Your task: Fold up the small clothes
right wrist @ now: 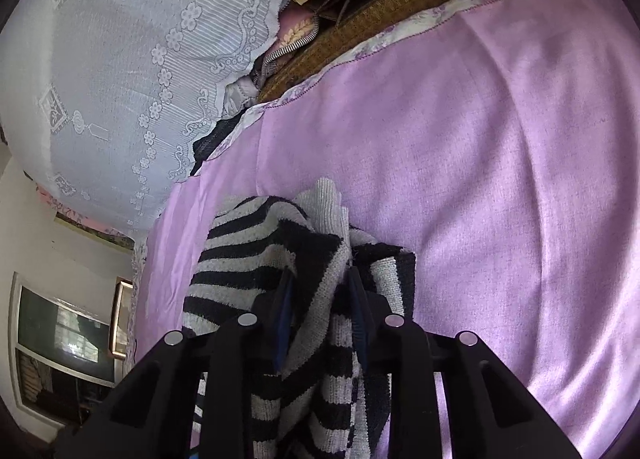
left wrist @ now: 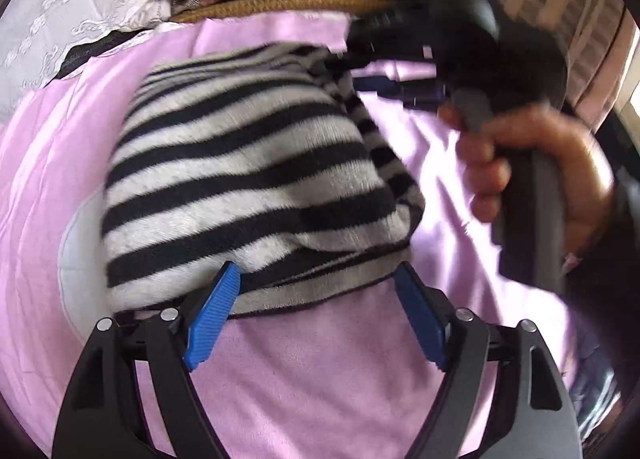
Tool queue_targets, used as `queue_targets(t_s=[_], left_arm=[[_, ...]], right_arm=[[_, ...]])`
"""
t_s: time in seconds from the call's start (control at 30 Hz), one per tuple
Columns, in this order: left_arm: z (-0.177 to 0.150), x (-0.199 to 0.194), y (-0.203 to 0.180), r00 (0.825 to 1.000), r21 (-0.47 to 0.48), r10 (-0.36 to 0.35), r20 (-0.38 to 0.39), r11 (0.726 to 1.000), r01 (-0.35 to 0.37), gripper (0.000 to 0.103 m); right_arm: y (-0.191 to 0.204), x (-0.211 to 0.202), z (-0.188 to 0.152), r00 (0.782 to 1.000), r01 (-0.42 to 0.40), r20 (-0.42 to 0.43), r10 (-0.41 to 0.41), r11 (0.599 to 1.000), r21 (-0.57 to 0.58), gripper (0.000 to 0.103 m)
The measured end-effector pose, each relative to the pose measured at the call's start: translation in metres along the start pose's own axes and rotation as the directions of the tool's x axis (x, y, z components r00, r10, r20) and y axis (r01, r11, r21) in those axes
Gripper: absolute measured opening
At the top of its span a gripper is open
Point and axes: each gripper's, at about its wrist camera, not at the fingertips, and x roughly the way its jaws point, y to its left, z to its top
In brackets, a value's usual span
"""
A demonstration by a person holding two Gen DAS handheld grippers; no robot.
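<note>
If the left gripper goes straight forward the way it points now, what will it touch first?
Most likely the striped knit garment. The left gripper is open, and the garment's folded near edge lies right at its blue fingertips on the pink sheet. Depth is uncertain; it may already be touching.

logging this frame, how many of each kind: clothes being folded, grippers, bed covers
striped garment: 1
grippers: 2, the left gripper open at the garment's near edge, the right gripper shut on a bunch of it
purple sheet: 1
white lace cover: 1
total: 5
</note>
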Motion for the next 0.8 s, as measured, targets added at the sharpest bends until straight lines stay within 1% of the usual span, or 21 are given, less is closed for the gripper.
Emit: queue_targets(t_s=[0.03, 0.07, 0.13, 0.17, 0.23, 0.3, 0.37, 0.43, 0.53, 0.6, 0.63, 0.67, 0.77, 0.8], left_arm=[[0.004, -0.009, 0.005, 1.0, -0.018, 0.004, 0.026, 1.0, -0.004, 0.077], [0.008, -0.016, 0.01, 0.999, -0.035, 0.01, 0.047, 0.999, -0.009, 0.077], [0.017, -0.022, 0.021, 0.998, -0.074, 0.006, 0.069, 0.997, -0.001, 0.077], [0.023, -0.02, 0.026, 0.998, -0.087, 0.004, 0.067, 0.996, 0.002, 0.077], [0.029, -0.008, 0.03, 0.998, -0.092, 0.035, 0.044, 0.995, -0.031, 0.077], [0.03, 0.01, 0.03, 0.998, -0.08, 0.057, 0.006, 0.995, -0.056, 0.077], [0.03, 0.019, 0.024, 0.995, -0.037, 0.104, 0.008, 0.994, -0.104, 0.08], [0.026, 0.022, 0.013, 0.988, 0.01, 0.152, 0.022, 0.988, -0.153, 0.08], [0.02, 0.024, 0.012, 0.986, 0.026, 0.165, 0.027, 0.986, -0.165, 0.081], [0.019, 0.025, 0.014, 0.987, 0.021, 0.158, 0.025, 0.987, -0.158, 0.081], [0.019, 0.025, 0.014, 0.987, 0.021, 0.159, 0.027, 0.987, -0.159, 0.081], [0.018, 0.025, 0.013, 0.986, 0.024, 0.163, 0.029, 0.986, -0.164, 0.081], [0.015, 0.025, 0.009, 0.984, 0.031, 0.175, 0.035, 0.984, -0.176, 0.081], [0.015, 0.025, 0.008, 0.984, 0.033, 0.174, 0.035, 0.984, -0.175, 0.081]], right_arm=[[0.001, 0.0, 0.001, 1.0, 0.0, -0.007, 0.0, 1.0, -0.01, 0.027], [0.0, 0.0, 0.001, 1.0, -0.001, -0.018, 0.001, 1.0, -0.011, 0.031], [-0.005, -0.003, 0.002, 1.0, 0.007, -0.017, -0.007, 1.0, 0.013, 0.034], [-0.007, -0.007, 0.003, 1.0, -0.004, -0.008, 0.004, 1.0, 0.027, 0.035], [-0.009, -0.015, 0.005, 0.999, -0.026, 0.019, 0.026, 0.999, 0.045, 0.036], [-0.01, -0.017, 0.007, 0.999, -0.04, 0.02, 0.039, 0.998, 0.057, 0.036], [-0.009, -0.016, 0.006, 0.999, -0.035, 0.01, 0.035, 0.998, 0.053, 0.036], [-0.005, -0.013, 0.004, 1.0, -0.017, 0.005, 0.017, 1.0, 0.024, 0.036], [0.002, -0.005, 0.002, 1.0, 0.003, 0.0, -0.003, 1.0, -0.005, 0.036], [0.008, 0.001, 0.002, 0.999, 0.041, 0.006, -0.041, 0.999, -0.026, 0.036], [0.011, 0.002, 0.002, 0.998, 0.062, 0.012, -0.062, 0.997, -0.042, 0.03], [0.014, 0.002, 0.003, 0.996, 0.082, 0.028, -0.081, 0.995, -0.061, 0.021], [0.021, -0.004, 0.005, 0.995, 0.089, 0.061, -0.084, 0.992, -0.092, 0.015], [0.022, -0.007, 0.005, 0.994, 0.094, 0.072, -0.087, 0.99, -0.103, 0.015]])
